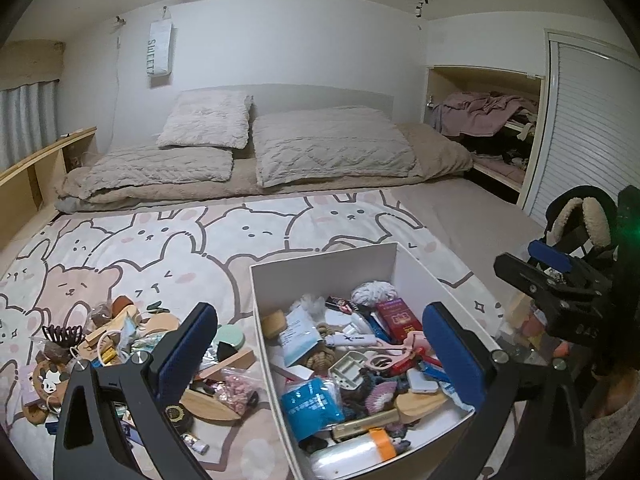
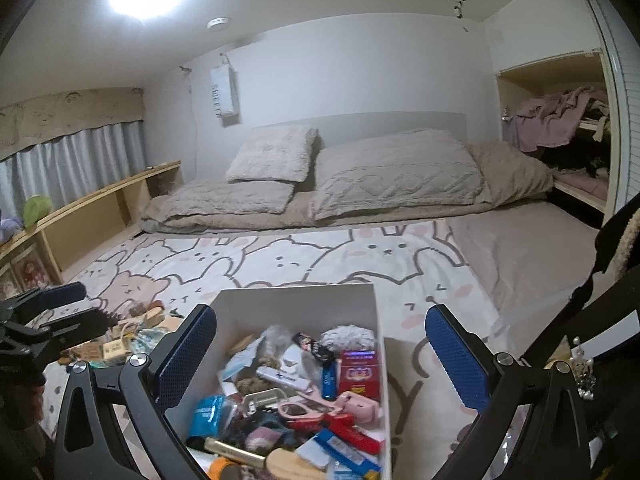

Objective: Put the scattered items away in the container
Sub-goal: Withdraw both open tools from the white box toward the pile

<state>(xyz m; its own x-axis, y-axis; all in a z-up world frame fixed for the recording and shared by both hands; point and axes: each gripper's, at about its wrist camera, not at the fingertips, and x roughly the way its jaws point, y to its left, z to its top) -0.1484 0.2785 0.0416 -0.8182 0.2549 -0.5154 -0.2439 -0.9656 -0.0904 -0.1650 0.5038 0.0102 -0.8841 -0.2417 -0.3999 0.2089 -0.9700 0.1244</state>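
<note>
Hovering over the white box [image 1: 320,264], the left gripper [image 1: 320,344] has its two blue-padded fingers [image 1: 188,348] spread as wide as they go, with nothing between the pads — one finger stands above the scattered pile, the other over the box's right wall. The right gripper [image 2: 320,356] likewise has both fingers [image 2: 456,356] wide apart and empty, straddling the box [image 2: 296,300] from its side; in the left wrist view it shows at the right edge [image 1: 536,272].

The box sits on the bed's animal-print blanket [image 1: 168,248] and is already heaped with small things: one red carton [image 1: 398,316], one pair of pink scissors [image 1: 390,354], one blue packet [image 1: 310,406], one white ball of yarn [image 1: 374,292], one roll of orange tape [image 1: 382,444] and more that blur together.

Left of the box, still on the blanket, lies the untidied pile [image 1: 120,352] — one black claw hair clip [image 1: 62,336], one mint-green round case [image 1: 230,338], one bag of pink beads [image 1: 238,386], one wooden board [image 1: 208,402], perhaps a dozen further bits too jumbled to count.

Three grey pillows [image 1: 208,120] lie at the head of the bed.
</note>
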